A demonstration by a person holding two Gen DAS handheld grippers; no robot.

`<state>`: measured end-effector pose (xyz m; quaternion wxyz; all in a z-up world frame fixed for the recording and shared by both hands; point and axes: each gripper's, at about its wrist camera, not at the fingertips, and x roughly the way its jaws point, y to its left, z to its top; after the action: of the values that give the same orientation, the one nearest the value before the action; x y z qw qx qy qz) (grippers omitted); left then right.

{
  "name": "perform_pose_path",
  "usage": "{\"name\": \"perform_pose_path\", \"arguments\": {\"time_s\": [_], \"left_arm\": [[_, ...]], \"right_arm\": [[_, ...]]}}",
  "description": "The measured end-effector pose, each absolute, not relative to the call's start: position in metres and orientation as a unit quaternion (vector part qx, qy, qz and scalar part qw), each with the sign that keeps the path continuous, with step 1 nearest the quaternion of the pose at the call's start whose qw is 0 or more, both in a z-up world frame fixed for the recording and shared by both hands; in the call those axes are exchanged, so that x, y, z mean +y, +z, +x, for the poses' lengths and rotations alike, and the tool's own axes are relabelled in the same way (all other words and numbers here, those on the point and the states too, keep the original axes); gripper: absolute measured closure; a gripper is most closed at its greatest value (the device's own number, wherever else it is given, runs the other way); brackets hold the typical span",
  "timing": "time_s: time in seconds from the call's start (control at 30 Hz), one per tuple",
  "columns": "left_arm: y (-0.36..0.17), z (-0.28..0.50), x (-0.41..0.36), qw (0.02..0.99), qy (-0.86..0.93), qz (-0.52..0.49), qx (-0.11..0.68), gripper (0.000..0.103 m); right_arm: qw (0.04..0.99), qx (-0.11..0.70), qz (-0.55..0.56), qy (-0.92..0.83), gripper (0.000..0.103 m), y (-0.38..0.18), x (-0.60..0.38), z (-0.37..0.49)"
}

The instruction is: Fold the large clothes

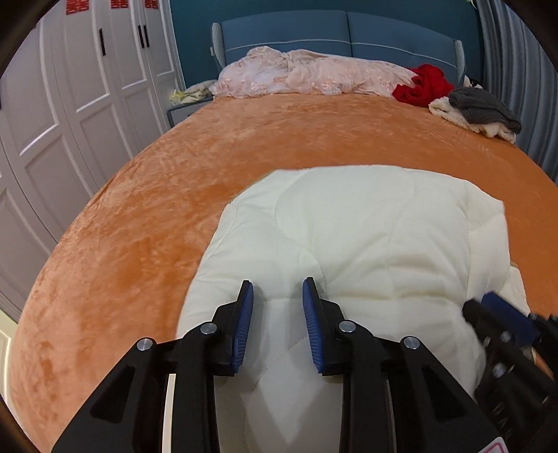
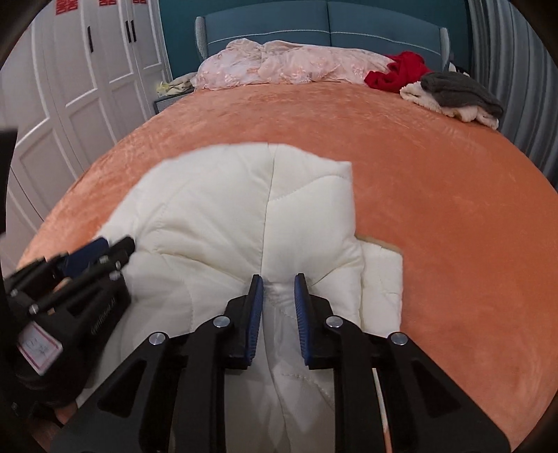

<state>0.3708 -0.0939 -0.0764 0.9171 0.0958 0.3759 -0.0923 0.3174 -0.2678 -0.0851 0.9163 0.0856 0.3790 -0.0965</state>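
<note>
Garment: a cream quilted coat (image 1: 366, 237), puffy and bunched, lies on the near part of the bed's orange cover (image 1: 174, 195), with a flatter white layer sticking out at its right edge in my right view.
My left gripper (image 1: 278, 289): my blue-padded fingers (image 1: 244, 324) stand apart, hovering low over the near left part of the coat; nothing is pinched between them.
My right gripper (image 2: 278, 284): the fingers (image 2: 302, 317) have a narrower gap, with a ridge of the coat's white fabric rising between them; I cannot tell whether the pads press it.
Spacing: both tools sit side by side over the coat's near edge, each showing blurred in the other's view.
Far end of bed: a pink floral quilt (image 1: 307, 75) against the blue headboard (image 1: 331, 31), a red garment (image 1: 423, 85) beside it, then a grey piece (image 1: 483, 106) on a cream one.
Left side: white wardrobe doors (image 1: 69, 87).
</note>
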Motion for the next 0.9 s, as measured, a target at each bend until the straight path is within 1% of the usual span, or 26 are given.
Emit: {"name": "perform_pose_path", "arguments": {"time_s": [0.13, 0.37, 0.63, 0.73, 0.8, 0.83, 0.87, 0.9], "left_arm": [[-0.09, 0.377, -0.101, 0.922, -0.085, 0.101, 0.364, 0.078], [-0.101, 0.382, -0.105, 0.927, -0.075, 0.098, 0.354, 0.078], [-0.103, 0.383, -0.108, 0.926, -0.071, 0.102, 0.356, 0.078], [-0.092, 0.376, -0.103, 0.922, -0.074, 0.102, 0.365, 0.073], [-0.08, 0.365, -0.096, 0.918, -0.076, 0.102, 0.375, 0.063], [-0.071, 0.352, -0.089, 0.917, -0.077, 0.097, 0.38, 0.055], [-0.067, 0.345, -0.085, 0.915, -0.079, 0.093, 0.384, 0.053], [-0.063, 0.335, -0.08, 0.913, -0.081, 0.089, 0.389, 0.053]], "right_arm": [[0.919, 0.371, 0.095, -0.096, 0.087, -0.099, -0.273, 0.321], [0.928, 0.348, 0.077, -0.109, 0.087, -0.111, -0.265, 0.324], [0.926, 0.353, 0.085, -0.102, 0.087, -0.11, -0.269, 0.324], [0.918, 0.374, 0.101, -0.088, 0.086, -0.098, -0.274, 0.32], [0.909, 0.392, 0.121, -0.082, 0.084, -0.081, -0.277, 0.304], [0.907, 0.393, 0.13, -0.08, 0.084, -0.073, -0.278, 0.292], [0.906, 0.393, 0.14, -0.074, 0.083, -0.067, -0.278, 0.277], [0.904, 0.396, 0.142, -0.071, 0.083, -0.064, -0.278, 0.264]]}}
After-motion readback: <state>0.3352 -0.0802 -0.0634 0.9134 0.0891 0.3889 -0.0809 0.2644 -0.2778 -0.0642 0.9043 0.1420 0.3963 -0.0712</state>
